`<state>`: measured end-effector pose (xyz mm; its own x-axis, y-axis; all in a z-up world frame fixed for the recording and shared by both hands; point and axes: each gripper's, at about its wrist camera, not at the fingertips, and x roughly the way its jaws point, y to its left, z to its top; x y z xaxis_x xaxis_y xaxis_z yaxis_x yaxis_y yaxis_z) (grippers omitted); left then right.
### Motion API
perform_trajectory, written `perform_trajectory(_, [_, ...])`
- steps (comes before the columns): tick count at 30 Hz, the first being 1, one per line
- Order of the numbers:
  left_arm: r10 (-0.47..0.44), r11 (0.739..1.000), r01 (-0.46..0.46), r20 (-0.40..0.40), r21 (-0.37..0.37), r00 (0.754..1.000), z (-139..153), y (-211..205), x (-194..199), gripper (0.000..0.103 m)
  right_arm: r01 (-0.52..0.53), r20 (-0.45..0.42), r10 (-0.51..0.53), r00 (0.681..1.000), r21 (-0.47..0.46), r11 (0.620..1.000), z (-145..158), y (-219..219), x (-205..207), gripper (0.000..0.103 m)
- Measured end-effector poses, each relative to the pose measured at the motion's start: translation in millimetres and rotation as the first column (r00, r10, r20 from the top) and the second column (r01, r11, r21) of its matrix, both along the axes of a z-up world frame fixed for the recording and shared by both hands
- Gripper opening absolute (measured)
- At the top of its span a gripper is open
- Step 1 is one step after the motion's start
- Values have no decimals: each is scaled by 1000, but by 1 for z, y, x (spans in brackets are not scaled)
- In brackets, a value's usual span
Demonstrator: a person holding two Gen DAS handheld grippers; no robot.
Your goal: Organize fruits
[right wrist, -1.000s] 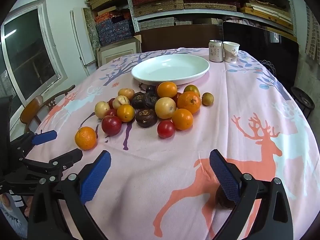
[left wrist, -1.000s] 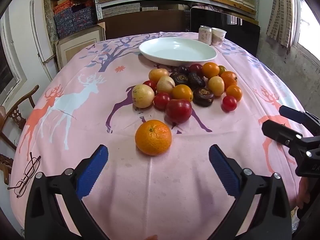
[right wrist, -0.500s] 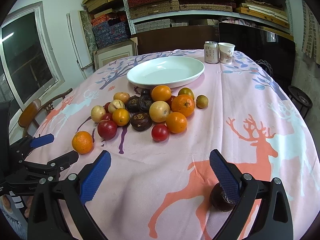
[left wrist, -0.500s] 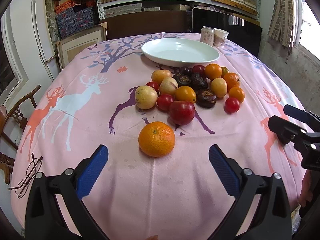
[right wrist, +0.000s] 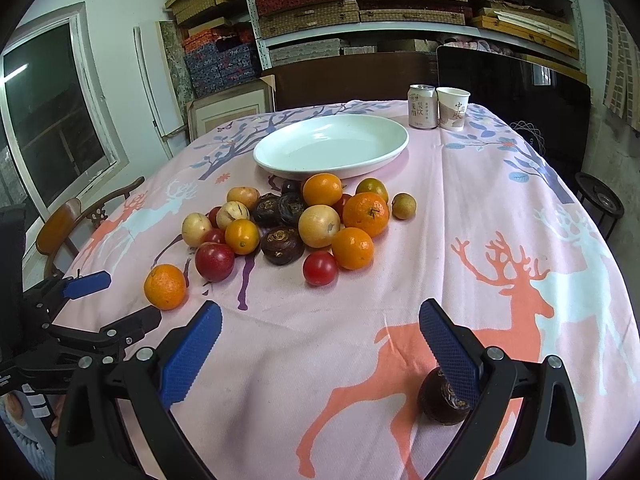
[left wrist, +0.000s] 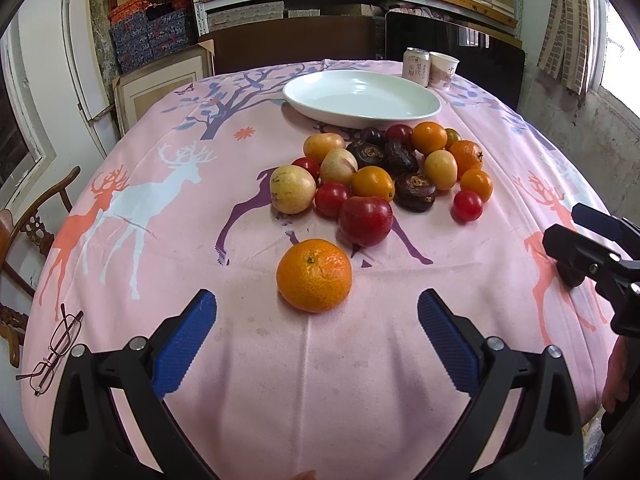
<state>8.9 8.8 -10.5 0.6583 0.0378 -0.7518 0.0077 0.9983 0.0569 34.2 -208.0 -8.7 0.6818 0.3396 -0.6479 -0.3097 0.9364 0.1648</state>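
Presently both the left claw (left wrist: 316, 334) and right claw (right wrist: 320, 336) gape wide, empty, above the tablecloth (left wrist: 248, 344).

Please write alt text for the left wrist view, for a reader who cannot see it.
The open left gripper faces a lone orange on a pink deer-print tablecloth. Behind lie mixed fruits and an empty white plate.
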Motion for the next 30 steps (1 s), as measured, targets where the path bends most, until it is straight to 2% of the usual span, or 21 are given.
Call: perform_trajectory(30, [5,1000,-5,-23,-6,1000,-7,-1,2,99,-11,-1,11,1000,-3,1000,3,6,0,100])
